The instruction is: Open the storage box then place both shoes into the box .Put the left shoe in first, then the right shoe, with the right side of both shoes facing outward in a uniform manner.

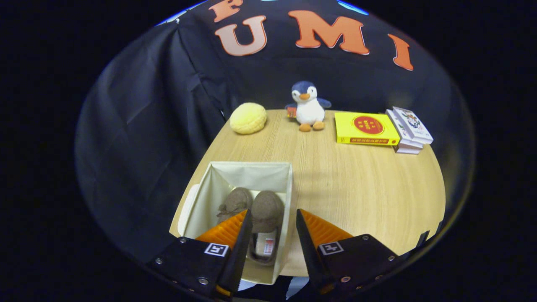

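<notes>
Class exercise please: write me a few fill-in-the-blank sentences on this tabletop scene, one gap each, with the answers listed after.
1. Both brown shoes lie inside the open ____.
2. The gripper hangs above the storage box with its fingers ____.
3. The toy penguin stands between the yellow plush bun and the yellow ____.

Answers: storage box; open; book

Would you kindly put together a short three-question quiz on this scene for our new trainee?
1. True or false: both shoes lie inside the open storage box.
2. What stands on the table between the yellow round cushion and the yellow book? A) a mug B) a penguin plush C) a lamp
3. Fill in: the gripper hangs over the box's right wall with its fingers ____, holding nothing.

Key: 1 true; 2 B; 3 open.
</notes>
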The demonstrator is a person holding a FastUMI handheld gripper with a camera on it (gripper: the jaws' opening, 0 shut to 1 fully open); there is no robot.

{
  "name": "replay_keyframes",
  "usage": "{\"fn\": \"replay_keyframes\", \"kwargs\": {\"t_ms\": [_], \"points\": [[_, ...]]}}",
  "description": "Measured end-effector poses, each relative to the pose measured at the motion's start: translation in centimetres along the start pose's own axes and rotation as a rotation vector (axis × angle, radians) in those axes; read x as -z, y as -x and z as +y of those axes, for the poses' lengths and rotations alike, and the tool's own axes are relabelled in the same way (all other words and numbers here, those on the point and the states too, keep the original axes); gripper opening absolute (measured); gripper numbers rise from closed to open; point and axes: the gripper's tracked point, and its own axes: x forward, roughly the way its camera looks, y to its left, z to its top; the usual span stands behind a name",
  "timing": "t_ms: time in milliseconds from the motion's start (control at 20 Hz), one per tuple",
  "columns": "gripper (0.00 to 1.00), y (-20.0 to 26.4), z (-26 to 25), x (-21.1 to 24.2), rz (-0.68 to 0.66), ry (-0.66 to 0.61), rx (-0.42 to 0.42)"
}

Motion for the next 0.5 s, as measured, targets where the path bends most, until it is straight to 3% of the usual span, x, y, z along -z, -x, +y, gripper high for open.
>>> {"fn": "replay_keyframes", "kwargs": {"t_ms": [250,500], "points": [[0.84,5.1,-6.4,-5.9,-0.241,0.018,-0.002],[0.88,11.4,-13.3,-10.9,-0.458,0.013,0.006]]}}
